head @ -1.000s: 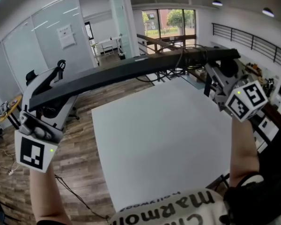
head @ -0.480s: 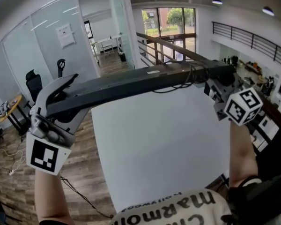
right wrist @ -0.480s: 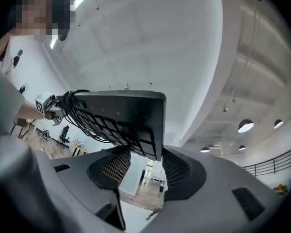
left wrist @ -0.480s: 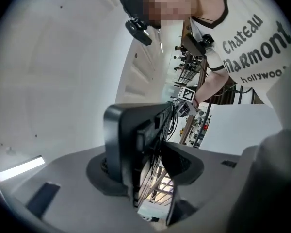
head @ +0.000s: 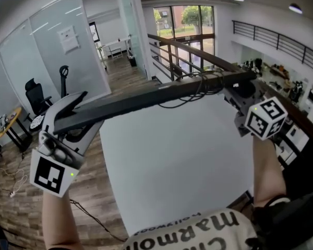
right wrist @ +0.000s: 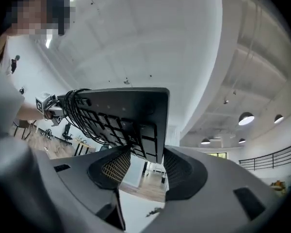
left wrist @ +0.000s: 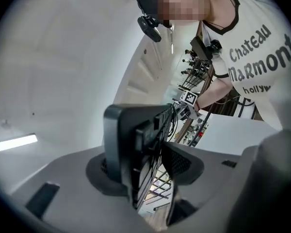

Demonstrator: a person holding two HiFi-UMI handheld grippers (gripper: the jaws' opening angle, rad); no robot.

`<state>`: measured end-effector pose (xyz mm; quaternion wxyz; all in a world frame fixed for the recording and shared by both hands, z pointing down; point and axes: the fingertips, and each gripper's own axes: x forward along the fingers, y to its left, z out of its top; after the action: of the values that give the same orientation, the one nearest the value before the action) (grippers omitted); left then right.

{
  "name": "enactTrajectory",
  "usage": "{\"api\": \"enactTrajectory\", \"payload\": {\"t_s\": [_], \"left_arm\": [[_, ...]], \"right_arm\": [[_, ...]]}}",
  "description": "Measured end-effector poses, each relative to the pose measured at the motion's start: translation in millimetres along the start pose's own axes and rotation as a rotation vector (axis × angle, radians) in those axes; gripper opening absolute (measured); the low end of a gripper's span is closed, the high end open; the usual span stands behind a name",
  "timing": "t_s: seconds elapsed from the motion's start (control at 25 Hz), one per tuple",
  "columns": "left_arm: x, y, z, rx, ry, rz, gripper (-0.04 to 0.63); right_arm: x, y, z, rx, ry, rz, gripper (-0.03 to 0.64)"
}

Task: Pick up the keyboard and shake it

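Note:
A long black keyboard [head: 146,99] hangs in the air above the white table [head: 172,160], held by its two ends. My left gripper [head: 68,116] is shut on its left end and my right gripper [head: 241,90] is shut on its right end. A black cable [head: 198,83] is looped around the keyboard near the right end. In the left gripper view the keyboard's end [left wrist: 131,140] stands edge-on between the pads of the left gripper [left wrist: 145,166]. The right gripper view shows the key side [right wrist: 131,113] clamped in the right gripper [right wrist: 143,166], with the cable [right wrist: 80,113] wound around it.
Wooden floor [head: 94,191] lies left of the table. A wooden railing [head: 172,53] runs behind it. An office chair [head: 34,92] stands far left by glass walls. Cluttered shelves [head: 297,92] line the right side.
Both grippers and the keyboard have come down, closer to the table. The keyboard has also rolled slightly. Both grips are unchanged.

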<state>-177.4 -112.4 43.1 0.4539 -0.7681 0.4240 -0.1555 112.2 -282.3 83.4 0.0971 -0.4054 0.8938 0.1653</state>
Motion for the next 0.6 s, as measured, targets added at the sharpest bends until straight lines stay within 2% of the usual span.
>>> {"api": "enactTrajectory", "payload": {"t_s": [0.2, 0.44, 0.6], "left_arm": [[-32.3, -56.4, -43.8, -0.126, 0.017, -0.042, 0.207], [-20.5, -77.8, -79.5, -0.305, 0.074, -0.103, 0.212], [-15.7, -88.0, -89.3, -0.382, 0.107, -0.140, 0.215]], "right_arm": [[-33.4, 39.6, -56.2, 0.016, 0.090, 0.007, 0.222], [-38.5, 39.1, -100.2, 0.061, 0.243, 0.008, 0.222], [-45.3, 39.6, -120.7, 0.105, 0.345, 0.007, 0.222]]}}
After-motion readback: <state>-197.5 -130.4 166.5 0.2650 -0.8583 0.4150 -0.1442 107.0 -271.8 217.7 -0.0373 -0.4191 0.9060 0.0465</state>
